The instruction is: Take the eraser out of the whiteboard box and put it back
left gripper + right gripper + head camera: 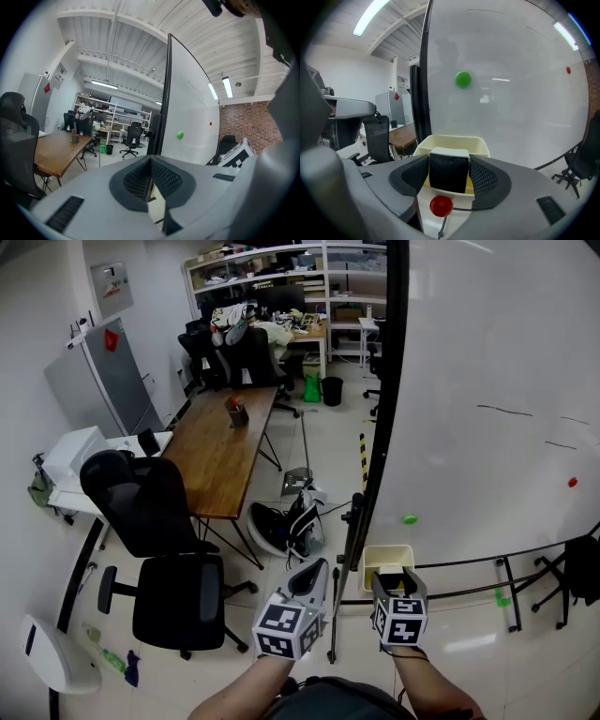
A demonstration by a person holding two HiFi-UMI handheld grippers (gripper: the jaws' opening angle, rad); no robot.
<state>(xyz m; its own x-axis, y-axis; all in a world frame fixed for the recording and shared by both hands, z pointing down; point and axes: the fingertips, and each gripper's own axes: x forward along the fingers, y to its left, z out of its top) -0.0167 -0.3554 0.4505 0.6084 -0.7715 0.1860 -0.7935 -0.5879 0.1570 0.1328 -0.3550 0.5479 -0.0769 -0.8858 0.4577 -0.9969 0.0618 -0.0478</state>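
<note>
A black eraser with a white top sits between the pads of my right gripper, which is shut on it. The eraser hangs at the near rim of the cream whiteboard box, partly over its opening. This box is fixed low on the whiteboard, beside the board's black edge post. In the head view the right gripper reaches into the box. My left gripper is held to the left of the box, apart from it. Its jaws are together with nothing between them.
A red round magnet sticks to the box front and a green one to the board above. Left of the board stand a black office chair, a wooden table and the board's stand legs.
</note>
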